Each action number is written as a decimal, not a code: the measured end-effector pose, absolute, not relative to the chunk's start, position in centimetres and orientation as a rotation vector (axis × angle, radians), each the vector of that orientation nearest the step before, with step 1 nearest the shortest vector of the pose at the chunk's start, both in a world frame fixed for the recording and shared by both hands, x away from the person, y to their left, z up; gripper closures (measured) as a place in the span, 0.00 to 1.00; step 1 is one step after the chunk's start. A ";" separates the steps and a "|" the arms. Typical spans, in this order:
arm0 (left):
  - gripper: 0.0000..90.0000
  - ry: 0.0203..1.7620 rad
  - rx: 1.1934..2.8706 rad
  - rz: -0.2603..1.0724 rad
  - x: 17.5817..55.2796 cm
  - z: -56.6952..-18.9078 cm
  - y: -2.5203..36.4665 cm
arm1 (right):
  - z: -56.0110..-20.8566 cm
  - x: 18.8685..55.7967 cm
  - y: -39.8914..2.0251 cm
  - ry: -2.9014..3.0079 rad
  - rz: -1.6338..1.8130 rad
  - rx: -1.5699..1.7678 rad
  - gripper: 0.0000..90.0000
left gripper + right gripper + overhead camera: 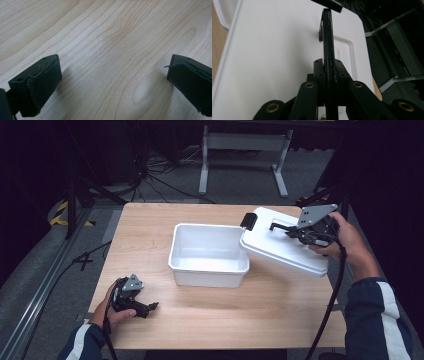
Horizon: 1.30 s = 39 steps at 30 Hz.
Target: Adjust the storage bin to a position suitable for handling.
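Lid [282, 245] hangs tilted beside the open white bin [209, 255], long axis running from bin rim toward the table's right edge, right gripper [280, 226] clenched on its black handle [328, 42]. Left gripper [113, 80], released, rests low over the wooden table [112, 37].

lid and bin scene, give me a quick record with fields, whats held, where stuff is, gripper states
held: white lid, gripped by its black handle
holder: right gripper, jaws shut on the handle
lid pose: tilted, lifted at the bin's right side, its left edge over the bin's right rim
bin: white bin, open, looks empty, mid table
lid latch: black clip at the lid's far left corner
left gripper: jaws open, nothing between them, low over the wooden table near its front left
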<state>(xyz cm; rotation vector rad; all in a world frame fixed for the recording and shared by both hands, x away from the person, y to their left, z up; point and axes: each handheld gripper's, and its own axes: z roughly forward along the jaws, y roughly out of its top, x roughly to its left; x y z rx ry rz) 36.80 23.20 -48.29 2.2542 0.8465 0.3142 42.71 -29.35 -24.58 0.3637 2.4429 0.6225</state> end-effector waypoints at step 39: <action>0.00 0.846 2.254 0.314 36.8 -48.3 23.2 | -38.4 46.2 -33.9 2.546 0.669 0.715 0.94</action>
